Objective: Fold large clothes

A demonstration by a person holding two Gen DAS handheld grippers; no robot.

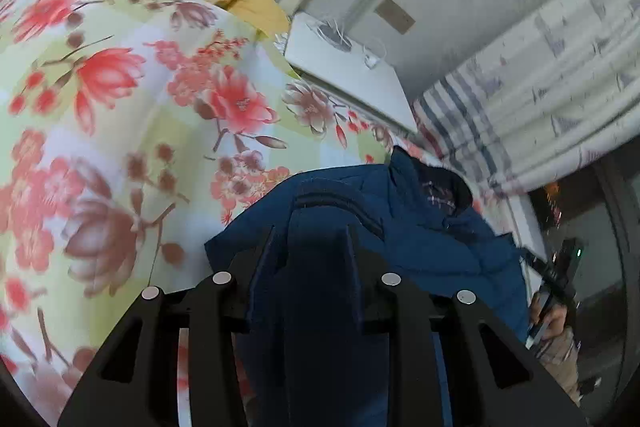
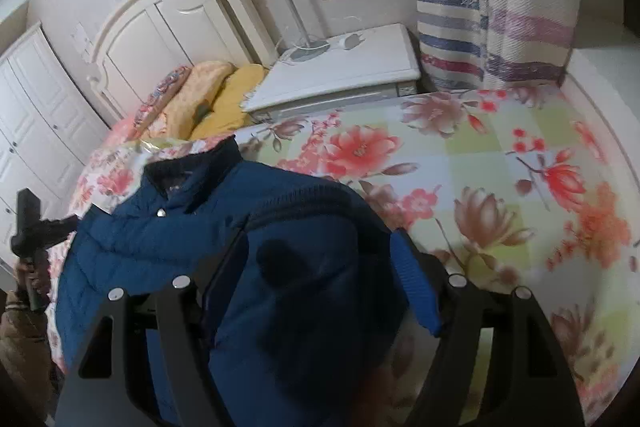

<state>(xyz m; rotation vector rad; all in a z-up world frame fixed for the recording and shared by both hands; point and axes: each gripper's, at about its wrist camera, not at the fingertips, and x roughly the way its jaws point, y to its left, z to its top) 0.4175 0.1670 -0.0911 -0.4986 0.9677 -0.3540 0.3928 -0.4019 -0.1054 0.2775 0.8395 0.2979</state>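
A dark blue padded jacket (image 1: 432, 227) with a dark collar hangs between my two grippers above the floral bed. My left gripper (image 1: 316, 251) is shut on the jacket fabric, which bunches between its fingers and drapes over them. In the right wrist view the same jacket (image 2: 168, 239) fills the lower left, collar and a snap button facing up. My right gripper (image 2: 316, 251) is shut on a fold of the jacket, a blue ribbed cuff showing at its right finger. Each view shows the other hand-held gripper at its edge, the right one (image 1: 560, 275) and the left one (image 2: 28, 223).
The bed has a floral cover (image 2: 500, 167). Pillows (image 2: 216, 99) lie by a white headboard (image 2: 160, 35). A white nightstand (image 2: 348, 67) with a lamp base and charger stands beside it. A striped curtain (image 2: 480, 19) hangs at the right. White wardrobe doors (image 2: 36, 115) stand at the left.
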